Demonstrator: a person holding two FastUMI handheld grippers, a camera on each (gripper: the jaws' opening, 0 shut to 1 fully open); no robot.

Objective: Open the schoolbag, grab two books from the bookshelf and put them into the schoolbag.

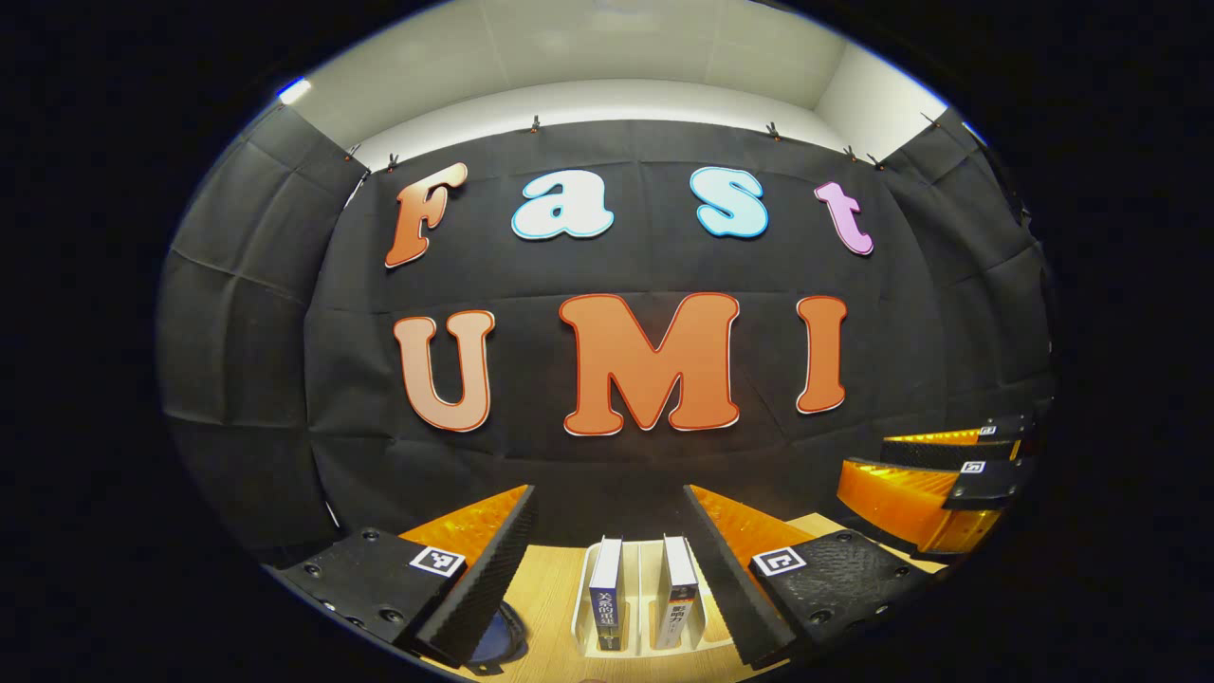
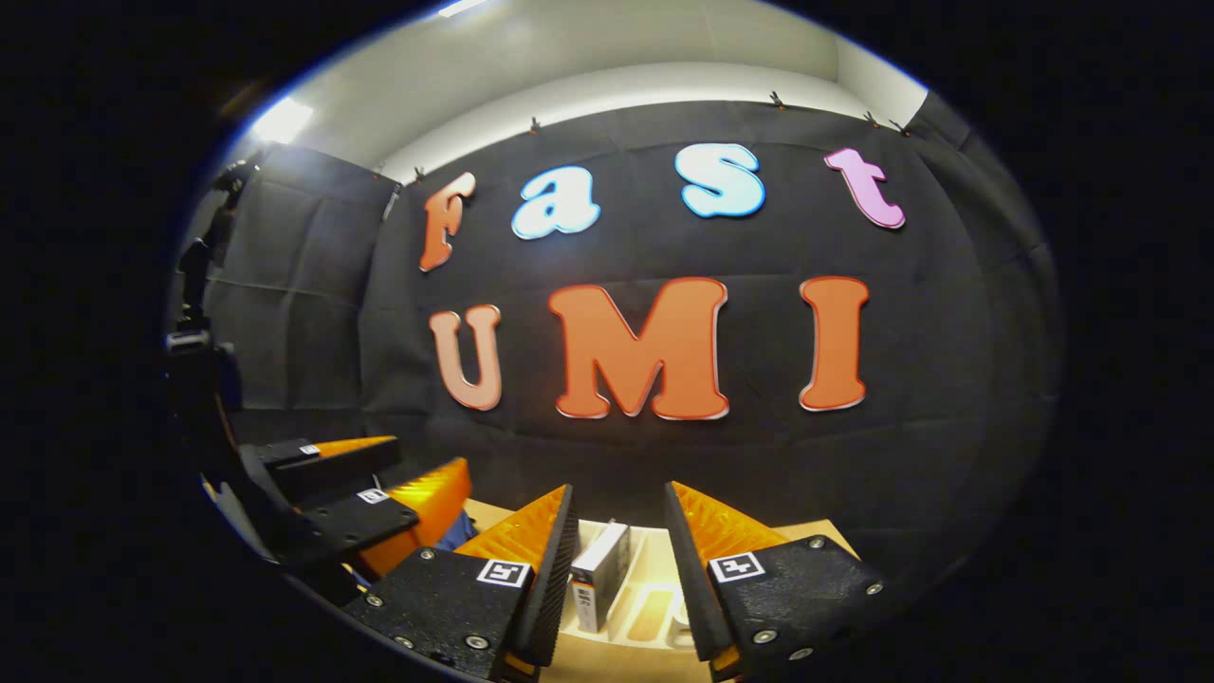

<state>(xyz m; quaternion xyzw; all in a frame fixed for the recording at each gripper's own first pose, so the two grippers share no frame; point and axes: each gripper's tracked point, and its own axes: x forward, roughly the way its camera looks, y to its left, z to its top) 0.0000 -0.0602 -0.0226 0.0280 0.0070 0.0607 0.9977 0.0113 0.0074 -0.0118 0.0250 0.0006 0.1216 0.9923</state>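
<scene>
A white bookshelf rack (image 1: 580, 607) stands on the wooden table, low in the left gripper view. Two books stand upright in it: a dark-blue-spined book (image 1: 605, 596) and a white-spined book (image 1: 679, 593). My left gripper (image 1: 609, 493) is open above and short of them, its fingers to either side of the rack. A blue bit of the schoolbag (image 1: 498, 637) peeks out under its left finger. In the right gripper view my right gripper (image 2: 619, 491) is open too, with a white book (image 2: 599, 569) and the rack (image 2: 654, 607) showing between its fingers.
The table (image 1: 541, 588) runs up to the black cloth wall just behind the rack. The right gripper (image 1: 868, 455) hovers at the right of the left gripper view; the left gripper (image 2: 427, 455) sits at the left of the right gripper view, close beside it.
</scene>
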